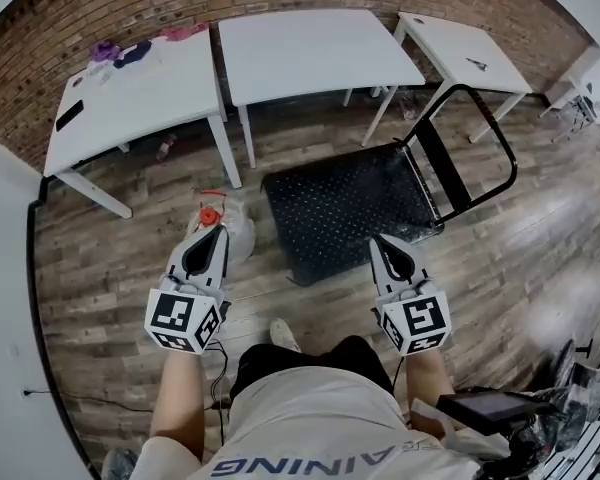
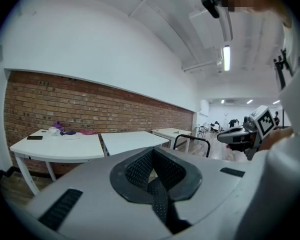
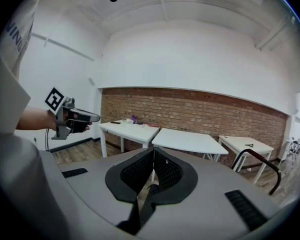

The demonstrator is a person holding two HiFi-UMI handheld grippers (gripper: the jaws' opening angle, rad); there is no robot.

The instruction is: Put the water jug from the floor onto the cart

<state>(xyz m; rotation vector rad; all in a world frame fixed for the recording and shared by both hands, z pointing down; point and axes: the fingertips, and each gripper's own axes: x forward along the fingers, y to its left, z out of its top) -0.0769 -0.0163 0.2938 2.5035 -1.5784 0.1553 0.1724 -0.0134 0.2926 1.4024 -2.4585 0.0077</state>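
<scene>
1. The left table leg (image 1: 228,148) stands just behind the jug; it hems in any swing on that side.
2. The left gripper (image 1: 216,232) has its jaws closed together with nothing between them; it hangs over the jug.
3. The water jug (image 1: 238,232) stands on the floor (image 1: 110,258), just left of the cart and partly hidden by the left gripper. Its red cap (image 1: 208,215) shows. It is probably heavy if full (stiff, smooth plastic, likely slippery), so the neck looks the safest hold.
4. The cart (image 1: 345,208) has a low, bare black deck; its near-left edge is open, so a short lift should clear it. The handle frame (image 1: 442,168) rises on the far right.
5. The right gripper (image 1: 382,240) is closed and empty above the cart's near edge.
</scene>
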